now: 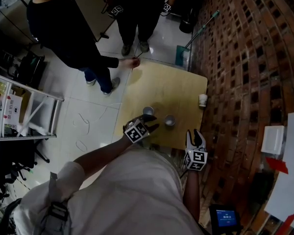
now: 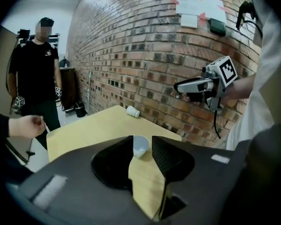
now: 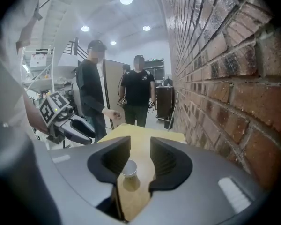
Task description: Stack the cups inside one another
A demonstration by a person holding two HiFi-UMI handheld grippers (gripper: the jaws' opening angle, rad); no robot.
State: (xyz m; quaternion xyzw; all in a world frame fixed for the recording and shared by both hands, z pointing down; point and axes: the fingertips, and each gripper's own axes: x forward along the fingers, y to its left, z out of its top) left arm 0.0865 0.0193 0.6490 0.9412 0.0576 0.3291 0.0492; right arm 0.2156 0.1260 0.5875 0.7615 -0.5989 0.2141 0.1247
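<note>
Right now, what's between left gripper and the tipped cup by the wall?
An upright cup, ahead of the left gripper's open jaws; bare table to the tipped cup. Left gripper view shows it.

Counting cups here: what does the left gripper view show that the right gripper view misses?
Only the left gripper view: a white paper cup lying on its side by the brick wall, and the right gripper. Only the right gripper view: the left gripper. Both: the pale wooden table and a white cup standing beyond open jaws.

Three cups [image 1: 148, 110] [image 1: 170, 120] [image 1: 203, 100], seemingly; one table [image 1: 181, 87].
</note>
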